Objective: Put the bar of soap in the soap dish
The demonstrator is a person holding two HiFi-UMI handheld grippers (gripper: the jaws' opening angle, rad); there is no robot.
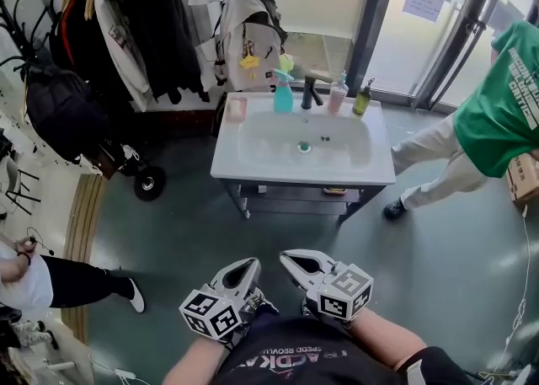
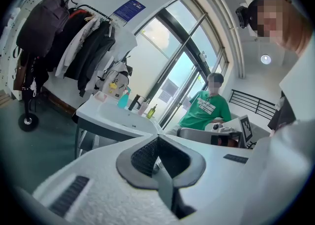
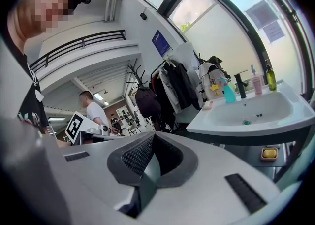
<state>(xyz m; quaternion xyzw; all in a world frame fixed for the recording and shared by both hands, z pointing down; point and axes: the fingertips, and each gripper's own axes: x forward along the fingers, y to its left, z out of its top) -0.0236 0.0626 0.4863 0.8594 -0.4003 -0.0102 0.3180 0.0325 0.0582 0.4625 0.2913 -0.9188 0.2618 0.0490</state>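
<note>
A white washstand [image 1: 253, 174] stands across the floor ahead of me. A pink soap dish [image 1: 237, 109] sits on its back left corner, and it also shows in the right gripper view [image 3: 208, 105]. A yellow bar that looks like the soap [image 3: 268, 153] lies in a small orange tray on the shelf under the basin. In the head view only a reddish spot [image 1: 334, 191] marks that place. My left gripper [image 1: 253, 263] and right gripper [image 1: 291, 256] are held side by side near my body, far from the stand. Both are shut and empty.
A teal spray bottle [image 1: 283, 93], a black tap [image 1: 310, 92], a pink bottle [image 1: 338, 95] and an olive bottle [image 1: 362, 99] line the basin's back edge. A person in a green shirt [image 1: 497, 114] is at the right. A coat rack [image 1: 126, 21] and backpack [image 1: 248, 38] stand behind.
</note>
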